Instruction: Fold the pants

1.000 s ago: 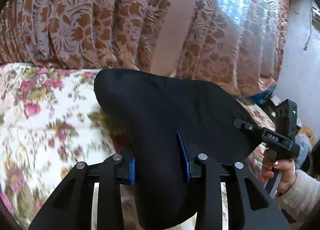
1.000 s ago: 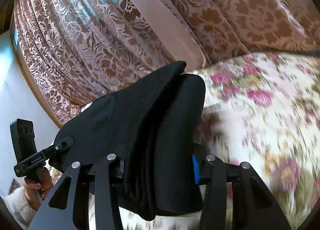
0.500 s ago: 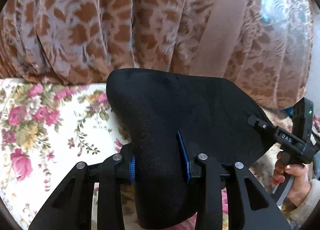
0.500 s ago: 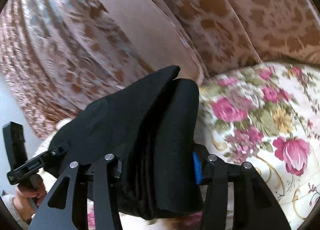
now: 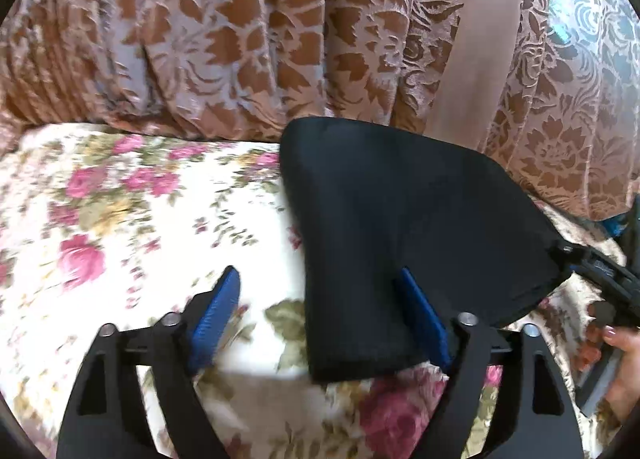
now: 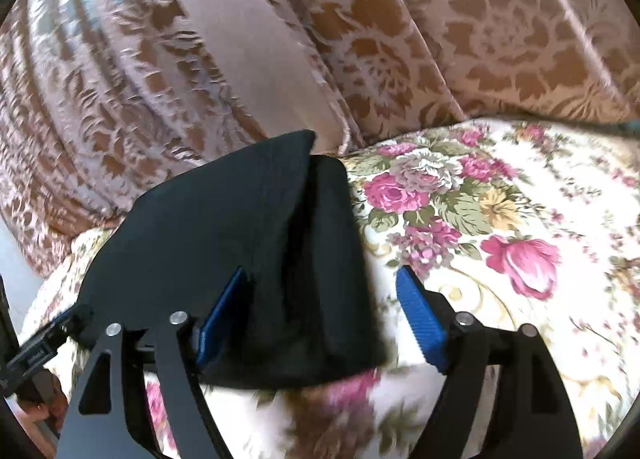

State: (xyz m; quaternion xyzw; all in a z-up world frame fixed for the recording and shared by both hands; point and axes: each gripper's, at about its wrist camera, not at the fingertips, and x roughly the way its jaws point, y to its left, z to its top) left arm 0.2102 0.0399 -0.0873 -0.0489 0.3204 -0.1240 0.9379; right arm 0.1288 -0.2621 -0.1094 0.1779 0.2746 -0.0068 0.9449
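Black folded pants (image 5: 404, 235) between spread fingers (image 5: 218, 307).

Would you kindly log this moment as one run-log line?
task: fold pants | left gripper: open | right gripper: open | folded black pants: lying on floral bedspread, between both grippers' fingers

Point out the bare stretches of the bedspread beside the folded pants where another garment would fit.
Left wrist view: open floral bedspread runs from the folded pants leftward to the curtain. Right wrist view: another free stretch right of the pants, below the curtain. Crowded: the pants themselves, with both open grippers straddling their ends.
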